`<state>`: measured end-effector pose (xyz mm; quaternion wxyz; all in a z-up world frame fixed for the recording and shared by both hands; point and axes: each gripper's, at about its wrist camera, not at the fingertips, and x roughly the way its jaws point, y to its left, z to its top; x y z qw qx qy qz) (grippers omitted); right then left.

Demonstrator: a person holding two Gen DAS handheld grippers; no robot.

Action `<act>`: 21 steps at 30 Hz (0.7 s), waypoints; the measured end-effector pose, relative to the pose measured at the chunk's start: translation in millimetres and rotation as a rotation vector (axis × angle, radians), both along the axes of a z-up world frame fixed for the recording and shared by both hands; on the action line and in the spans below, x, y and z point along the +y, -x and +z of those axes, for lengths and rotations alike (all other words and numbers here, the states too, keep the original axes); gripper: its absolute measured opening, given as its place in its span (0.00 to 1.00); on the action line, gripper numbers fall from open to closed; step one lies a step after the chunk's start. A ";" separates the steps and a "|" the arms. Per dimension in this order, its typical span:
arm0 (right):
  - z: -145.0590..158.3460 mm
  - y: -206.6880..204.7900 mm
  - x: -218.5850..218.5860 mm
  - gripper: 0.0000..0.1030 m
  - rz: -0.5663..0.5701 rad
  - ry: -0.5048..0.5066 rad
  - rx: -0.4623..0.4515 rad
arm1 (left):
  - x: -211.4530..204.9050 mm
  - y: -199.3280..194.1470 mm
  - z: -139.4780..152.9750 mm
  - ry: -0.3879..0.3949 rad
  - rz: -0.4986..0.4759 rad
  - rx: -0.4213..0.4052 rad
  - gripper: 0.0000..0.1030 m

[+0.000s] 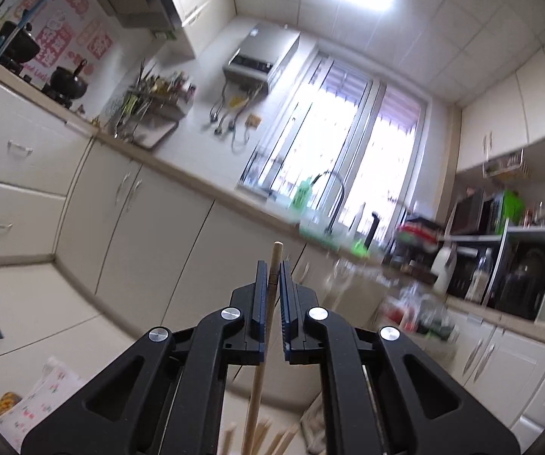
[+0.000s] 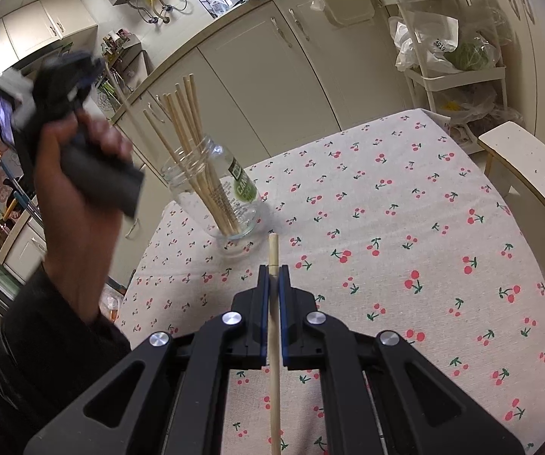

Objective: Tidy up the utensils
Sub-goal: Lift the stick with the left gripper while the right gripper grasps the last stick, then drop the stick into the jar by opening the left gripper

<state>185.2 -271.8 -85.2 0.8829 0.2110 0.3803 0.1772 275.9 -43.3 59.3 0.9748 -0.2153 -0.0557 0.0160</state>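
Each gripper clamps one chopstick: left gripper, right gripper. The jar near the table's far-left edge collects them upright.

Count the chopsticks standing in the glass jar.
About 7 chopsticks lean inside the glass jar on the cherry-print tablecloth; overlap may hide one. Separately, each hand-held gripper clamps another.

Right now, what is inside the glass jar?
The jar holds a bundle of wooden chopsticks leaning out of its mouth. Their lower ends blur behind the glass and label; an exact count is unclear.
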 end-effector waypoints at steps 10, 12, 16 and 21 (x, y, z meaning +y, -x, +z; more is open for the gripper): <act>2.8 0.0 -4.1 0.06 -0.003 -0.023 -0.005 | -16.1 -11.9 -7.0 -0.042 -0.022 0.023 0.05; 3.7 0.9 -4.2 0.06 -0.002 -0.022 -0.008 | -18.3 -8.7 -13.5 -0.048 -0.031 0.036 0.05; 4.2 -0.2 -7.2 0.06 -0.009 -0.028 -0.009 | -13.7 5.0 -20.1 -0.053 -0.043 0.046 0.05; 5.7 1.1 -5.1 0.06 -0.002 -0.033 -0.020 | 6.8 28.7 -18.8 -0.062 -0.031 0.048 0.05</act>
